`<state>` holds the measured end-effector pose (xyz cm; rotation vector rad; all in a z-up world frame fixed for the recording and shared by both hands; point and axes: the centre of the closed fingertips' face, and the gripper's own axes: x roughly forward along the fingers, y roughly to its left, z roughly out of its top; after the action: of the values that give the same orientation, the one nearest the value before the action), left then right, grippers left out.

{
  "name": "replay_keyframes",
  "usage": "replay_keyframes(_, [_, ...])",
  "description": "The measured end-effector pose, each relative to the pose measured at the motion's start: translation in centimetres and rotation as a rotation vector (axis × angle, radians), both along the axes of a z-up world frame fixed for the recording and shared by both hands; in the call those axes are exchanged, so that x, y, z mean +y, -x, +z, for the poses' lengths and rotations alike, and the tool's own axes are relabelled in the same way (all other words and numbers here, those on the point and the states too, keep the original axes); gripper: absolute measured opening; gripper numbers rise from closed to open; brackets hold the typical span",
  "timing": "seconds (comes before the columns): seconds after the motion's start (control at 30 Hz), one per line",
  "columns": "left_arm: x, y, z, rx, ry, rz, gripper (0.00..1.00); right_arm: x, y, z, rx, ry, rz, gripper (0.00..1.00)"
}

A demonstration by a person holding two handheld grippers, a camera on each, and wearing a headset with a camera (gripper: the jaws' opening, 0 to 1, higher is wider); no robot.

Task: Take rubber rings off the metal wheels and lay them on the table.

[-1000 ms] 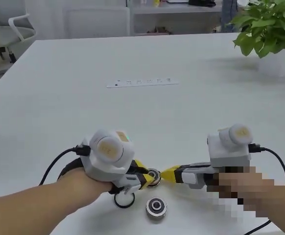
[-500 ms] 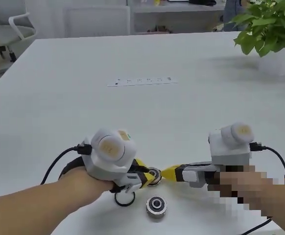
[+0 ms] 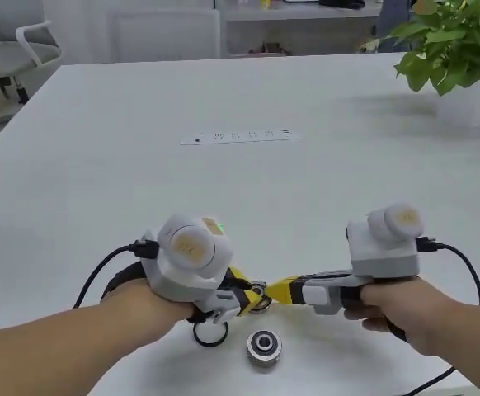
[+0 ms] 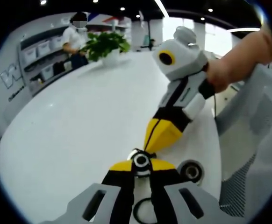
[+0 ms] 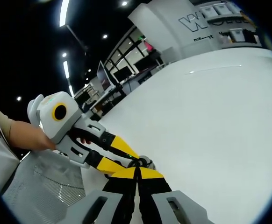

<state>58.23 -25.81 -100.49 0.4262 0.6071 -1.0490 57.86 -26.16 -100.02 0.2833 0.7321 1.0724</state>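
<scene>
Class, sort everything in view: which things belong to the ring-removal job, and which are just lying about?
Job: left gripper, right gripper, held wheel, second wheel, loose rubber ring.
Lying about: power strip, potted plant, office chair.

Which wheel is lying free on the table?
The front wheel, flat beside the loose black ring. The other wheel is held between the left tool and right tool.

From the head: looks down and forward, from above and behind left gripper point(image 3: 242, 301) and right gripper point(image 3: 277, 291). From each gripper: looks close along own jaws toward the other; shares the wheel point(image 4: 140, 160) at the tips.
</scene>
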Motion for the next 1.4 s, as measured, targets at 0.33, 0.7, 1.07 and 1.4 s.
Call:
replay_keyframes(0.33, [0.0, 0.0, 0.0, -0.006, 0.001, -0.008, 0.11, 1.1, 0.9, 1.0, 0.016, -0.071, 0.038, 0.00])
replay_keyframes(0.7, [-0.1, -0.1, -0.1, -0.013, 0.001, 0.008, 0.12, 0.2, 0.4, 0.4, -0.016, -0.023, 0.032, 0.00])
replay_keyframes(1.07, [-0.1, -0.2, 0.0, 0.006, 0.003, 0.007, 0.13, -0.3, 0.0, 0.5, -0.025, -0.006, 0.008, 0.00])
replay_keyframes(1.4, [0.0, 0.6, 1.2, 0.003, 0.028, -0.030, 0.17, -0.3, 0.0, 1.1, -0.034, -0.011, 0.007, 0.00])
